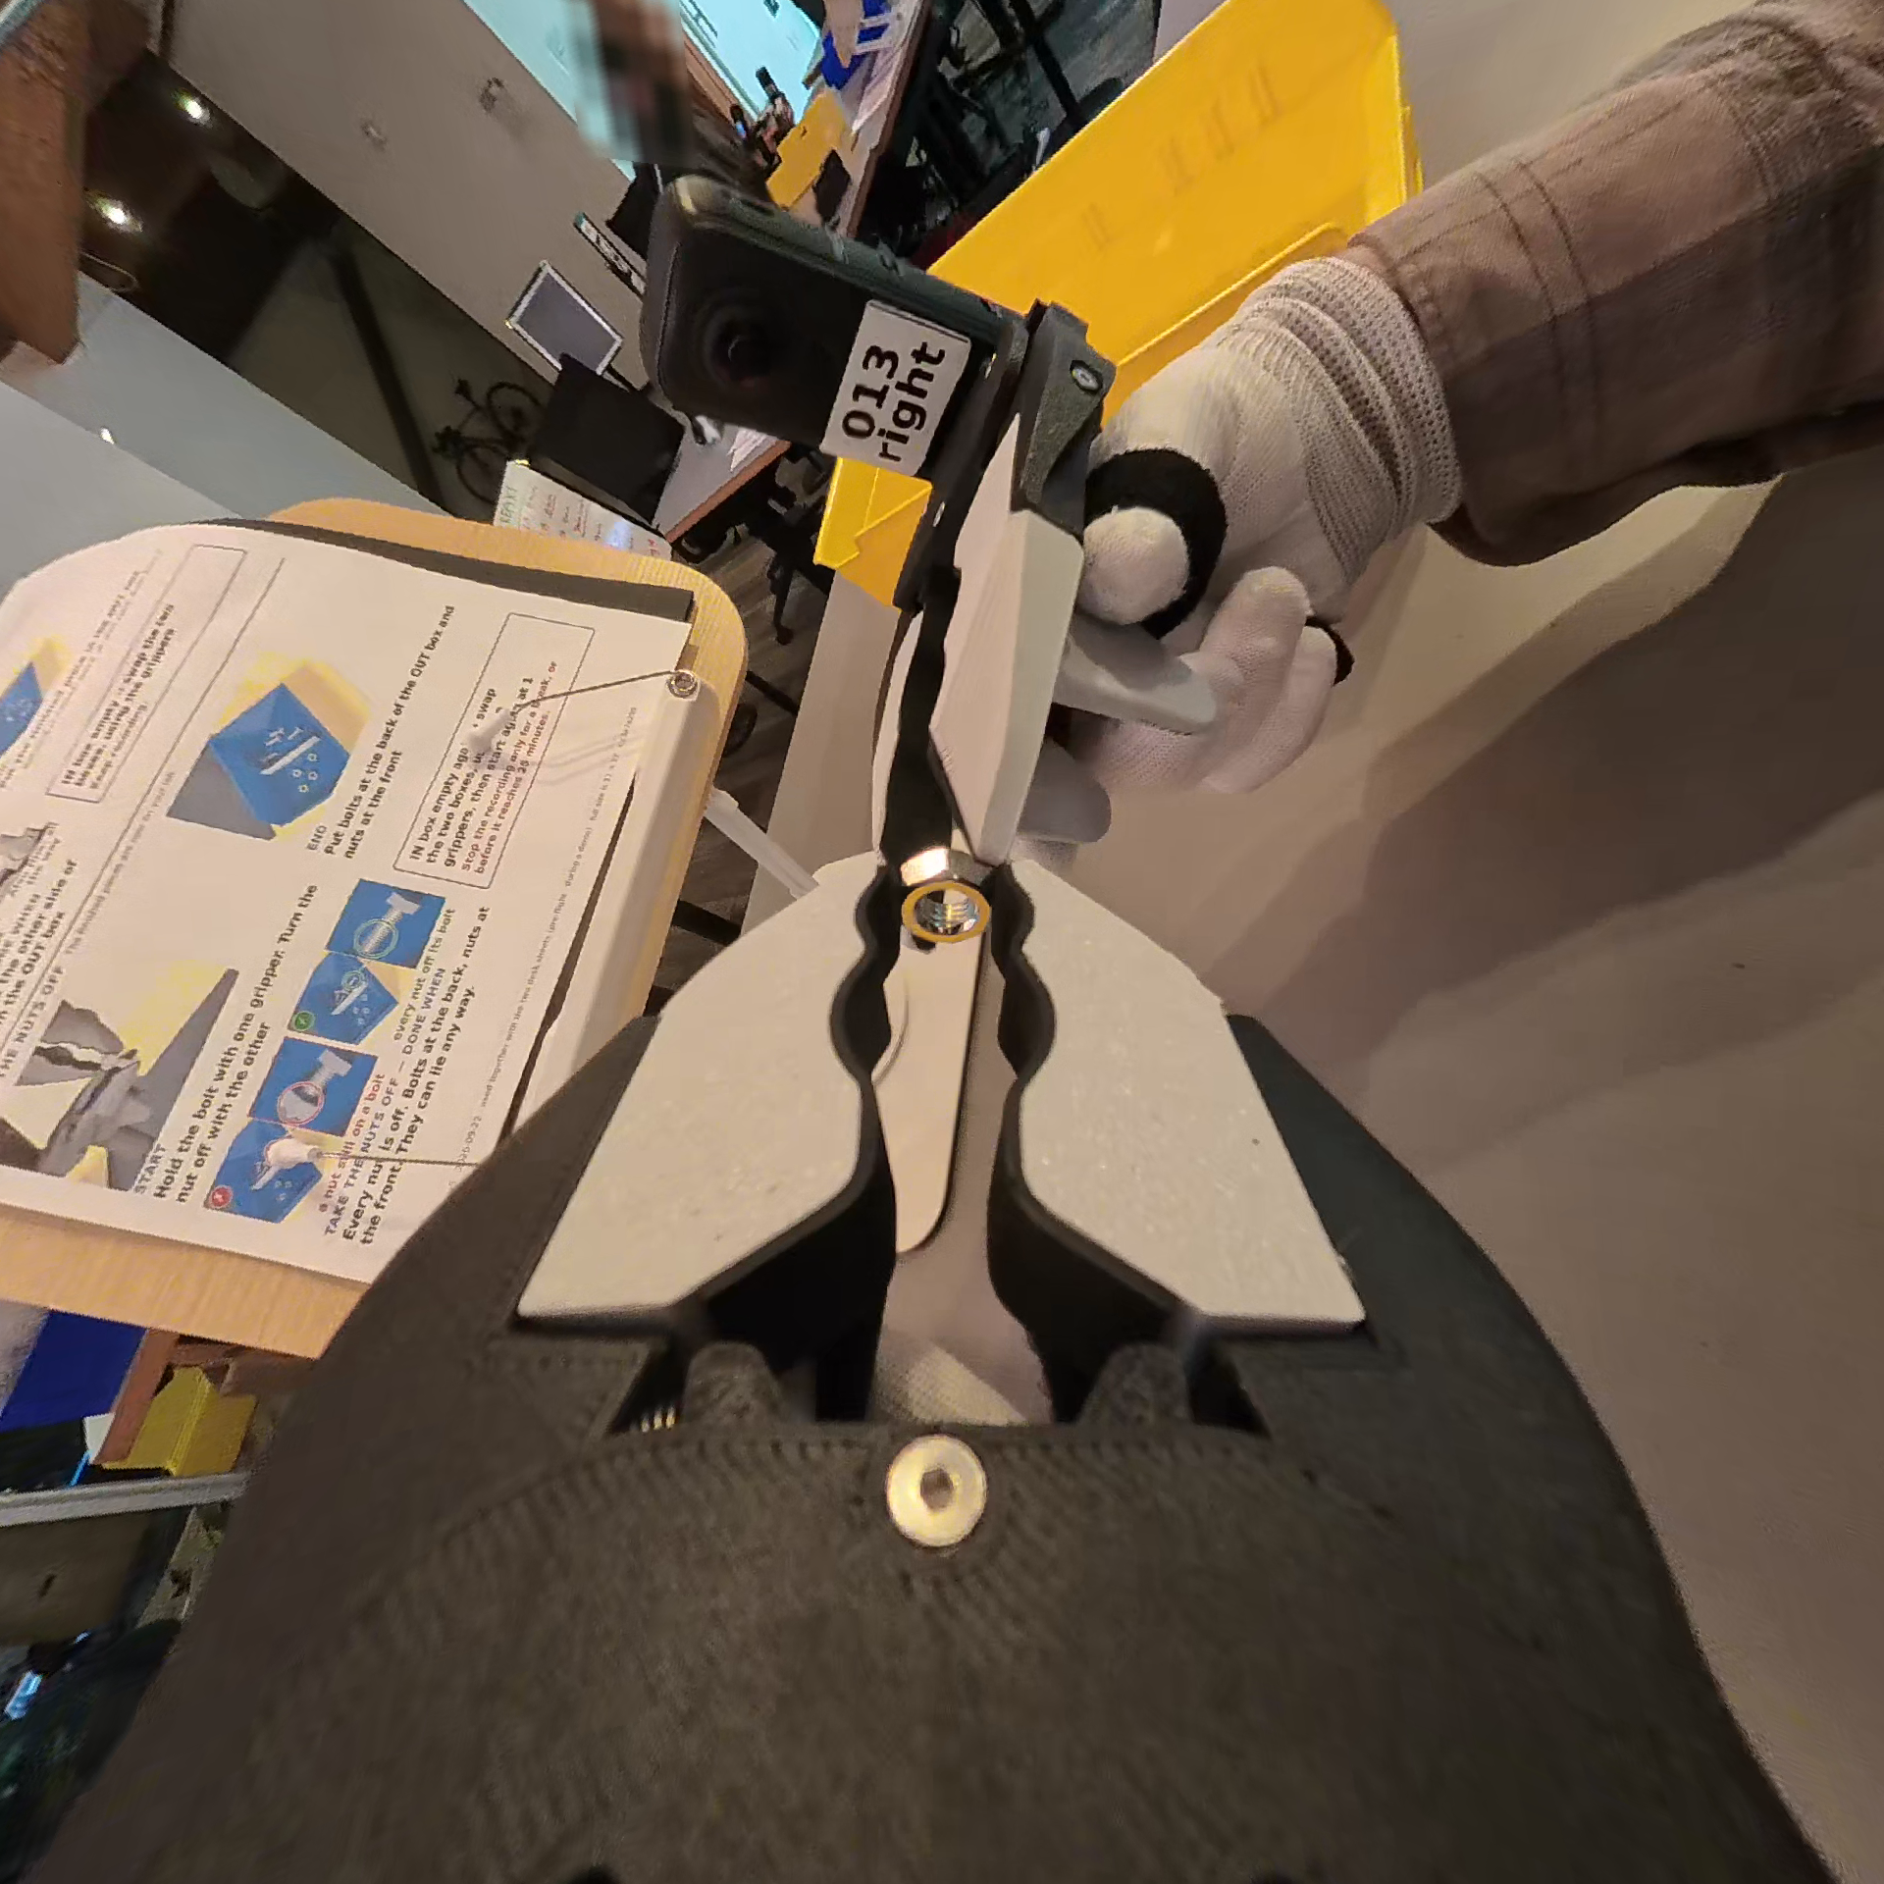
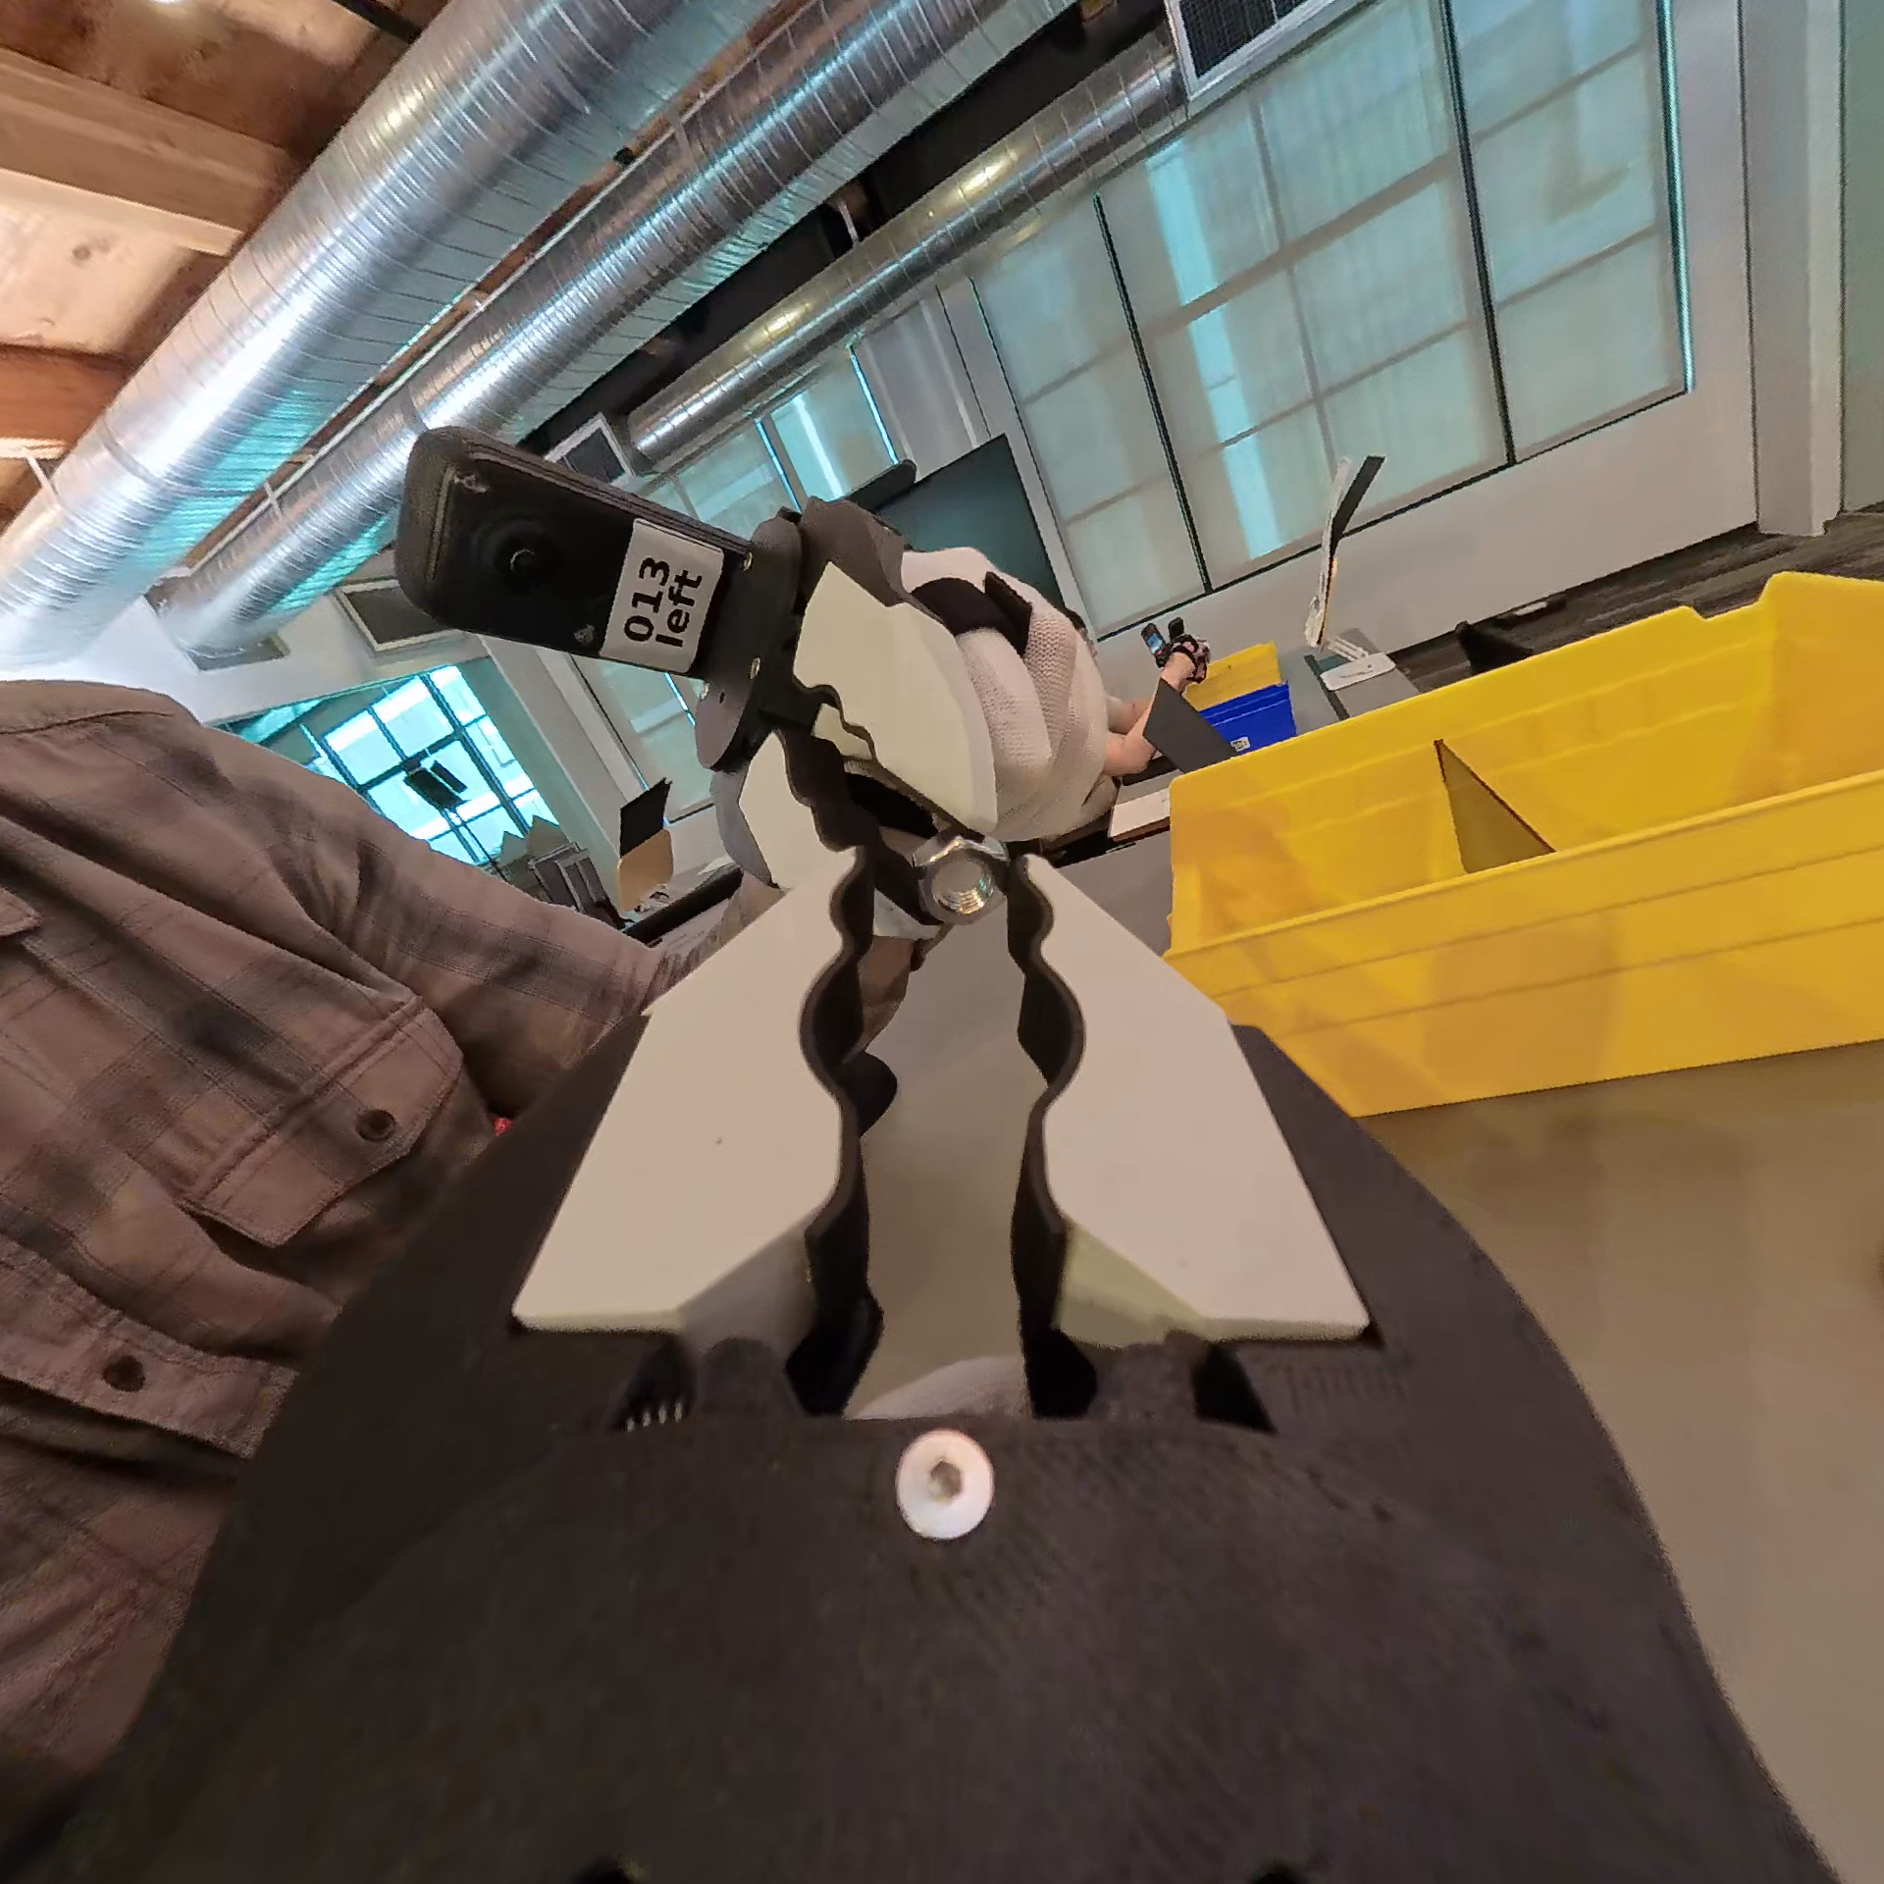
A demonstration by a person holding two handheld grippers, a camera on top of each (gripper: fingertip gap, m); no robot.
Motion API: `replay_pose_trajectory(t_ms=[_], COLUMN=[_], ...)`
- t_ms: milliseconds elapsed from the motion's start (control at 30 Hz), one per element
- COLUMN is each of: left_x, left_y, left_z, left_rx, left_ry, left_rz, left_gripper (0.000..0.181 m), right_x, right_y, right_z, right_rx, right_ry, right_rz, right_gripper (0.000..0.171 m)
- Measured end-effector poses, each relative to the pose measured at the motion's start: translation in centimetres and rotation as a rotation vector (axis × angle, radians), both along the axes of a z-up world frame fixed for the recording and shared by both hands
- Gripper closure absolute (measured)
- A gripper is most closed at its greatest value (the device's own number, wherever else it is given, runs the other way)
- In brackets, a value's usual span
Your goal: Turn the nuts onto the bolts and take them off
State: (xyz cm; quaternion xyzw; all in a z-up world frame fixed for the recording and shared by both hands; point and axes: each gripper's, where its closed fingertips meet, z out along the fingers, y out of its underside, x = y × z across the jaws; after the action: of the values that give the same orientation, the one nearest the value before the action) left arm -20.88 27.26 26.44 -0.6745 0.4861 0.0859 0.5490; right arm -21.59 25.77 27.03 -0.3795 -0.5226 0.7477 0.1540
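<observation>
Left gripper [image 1: 943, 918]: tips closed on bolt [image 1: 946, 910], threaded end showing. Right gripper [image 2: 953, 887]: tips pinching hex nut [image 2: 953, 885] on same bolt, mid-air, near yellow bin [image 2: 1529, 918]. Steel, rigid, light, slippery; grip nut across flats.

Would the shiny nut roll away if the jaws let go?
Probably not far. The hex nut has flat sides, so it would likely tumble and stop. It looks like hard metal, so stiff and fairly heavy for its size. Its smooth faces might slip; it is threaded on the bolt.
</observation>
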Motion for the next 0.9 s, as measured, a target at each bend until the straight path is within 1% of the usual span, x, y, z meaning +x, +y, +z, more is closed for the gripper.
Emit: replay_pose_trajectory(t_ms=[33, 67, 133, 333, 433, 500, 600, 667, 733, 800, 900], left_x=[0.1, 0.4, 0.4, 0.4, 0.4, 0.0, -0.6, -0.9, -0.7, -0.4, -0.2], left_y=[-0.1, -0.2, -0.2, -0.2, -0.1, 0.0, 0.5, 0.9, 1.4, 2.0, 2.5], left_z=[0.1, 0.4, 0.6, 1.0, 1.4, 1.6, 1.4, 0.3, -1.0, -2.3, -4.0], left_rx=[0.003, 0.017, 0.02, 0.038, 0.023, 0.002, -0.022, -0.057, -0.11, -0.151, -0.207], left_ry=[-0.001, -0.013, -0.011, -0.021, -0.106, -0.161, -0.192, -0.177, -0.177, -0.157, -0.139], left_rz=[-0.004, -0.017, -0.015, -0.002, 0.01, 0.026, 0.061, 0.085, 0.094, 0.109, 0.123], left_gripper=[0.164, 0.164, 0.164, 0.164, 0.156, 0.149, 0.138, 0.139, 0.14, 0.141, 0.142], right_x=[0.1, 0.1, 0.2, 0.2, 0.5, 1.1, 1.8, 2.9, 4.5, 5.8, 6.5], right_y=[0.0, 0.1, 0.1, 0.1, 0.4, 1.5, 4.8, 7.0, 8.6, 9.2, 8.6], right_z=[0.0, 0.2, 0.4, 0.8, 0.9, 0.7, -1.9, -4.7, -7.9, -10.7, -13.8], right_rx=[0.008, 0.004, -0.019, 0.002, 0.057, 0.109, 0.34, 0.549, 0.754, 0.907, 1.021], right_ry=[0.008, 0.016, 0.022, 0.043, 0.045, 0.026, -0.119, -0.273, -0.446, -0.578, -0.701], right_rz=[-0.004, -0.01, 0.006, -0.012, -0.039, -0.079, -0.235, -0.317, -0.346, -0.313, -0.223], right_gripper=[0.147, 0.155, 0.155, 0.155, 0.156, 0.155, 0.155, 0.155, 0.155, 0.155, 0.155])
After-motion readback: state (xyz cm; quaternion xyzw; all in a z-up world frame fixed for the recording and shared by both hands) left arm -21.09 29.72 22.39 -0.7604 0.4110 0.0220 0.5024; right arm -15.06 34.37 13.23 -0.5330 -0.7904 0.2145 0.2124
